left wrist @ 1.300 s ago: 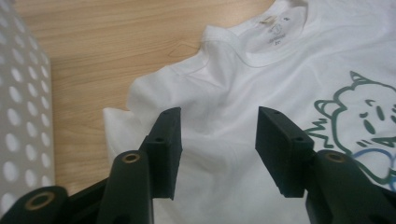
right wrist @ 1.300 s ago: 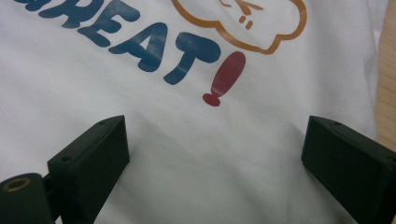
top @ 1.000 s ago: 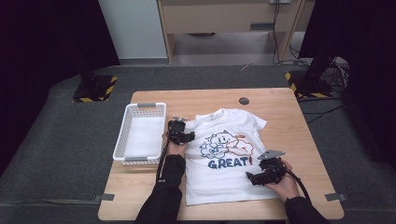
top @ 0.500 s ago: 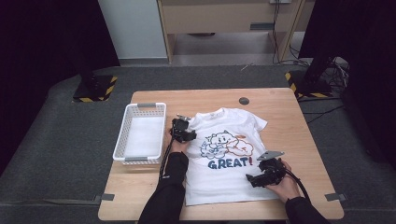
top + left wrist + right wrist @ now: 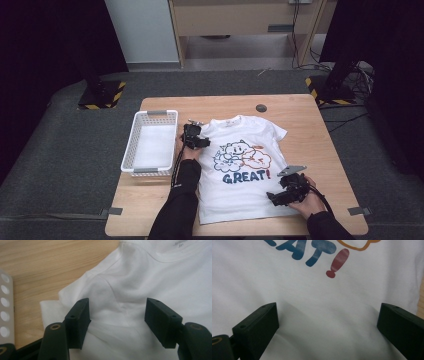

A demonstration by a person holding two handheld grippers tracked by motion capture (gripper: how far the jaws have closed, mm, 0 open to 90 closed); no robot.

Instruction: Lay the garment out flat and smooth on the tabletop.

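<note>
A: So the left hand-held gripper [image 5: 196, 140] had been nudged a bit further up onto the sleeve since a second before, jaws spread wide over the bunched cloth, nothing pinched yet. The right hand-held gripper [image 5: 284, 194] was kept where it was, jaws also wide apart, over the lower right hem.

B: Probably a fold was being set up, then, with both grab points lined up. The t-shirt [image 5: 240, 165] was laid flat, print up, mid-tabletop [image 5: 320, 150], white with cartoon clouds and "GREAT!". The left sleeve was rumpled next to the white basket [image 5: 131, 150].
</note>
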